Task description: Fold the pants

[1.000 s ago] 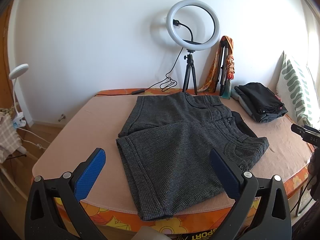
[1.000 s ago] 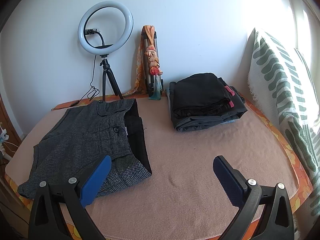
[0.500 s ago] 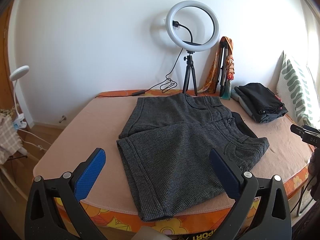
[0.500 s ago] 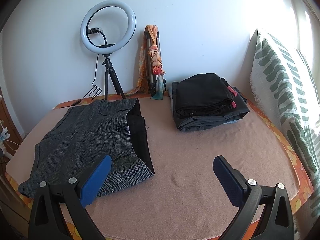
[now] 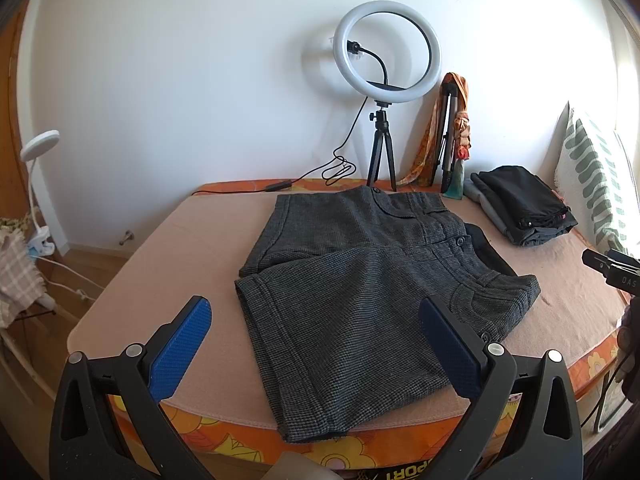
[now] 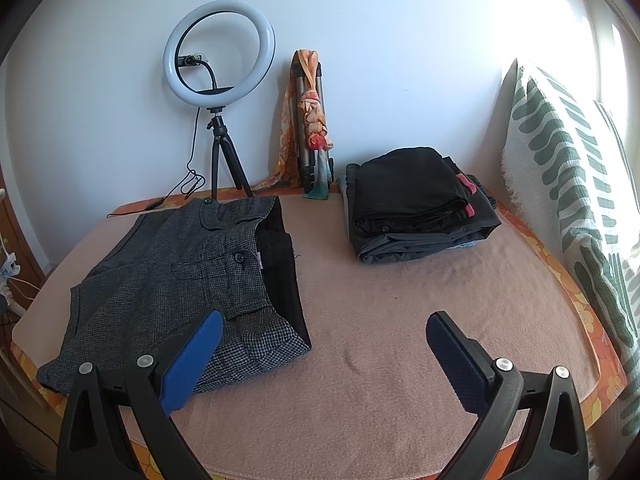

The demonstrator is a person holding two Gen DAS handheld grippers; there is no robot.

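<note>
Dark grey checked short pants (image 5: 360,276) lie spread flat on the pink-covered bed (image 5: 192,248), waist to the right, legs to the left, the near leg reaching the front edge. My left gripper (image 5: 316,344) is open and empty, hovering above the near leg. In the right wrist view the pants (image 6: 180,276) lie at the left, black lining showing at the waist. My right gripper (image 6: 324,360) is open and empty, above bare bed cover to the right of the waist; its left finger overlaps the waist corner in the view.
A stack of folded dark clothes (image 6: 420,204) sits at the back right of the bed. A ring light on a tripod (image 6: 218,92) and a folded tripod with an orange scarf (image 6: 312,128) stand by the wall. A green-patterned pillow (image 6: 572,184) leans at right.
Both grippers have drawn back and lifted slightly, so the pants and the bed sit a little lower and farther in each view. Both stay open; the pants have not moved.
</note>
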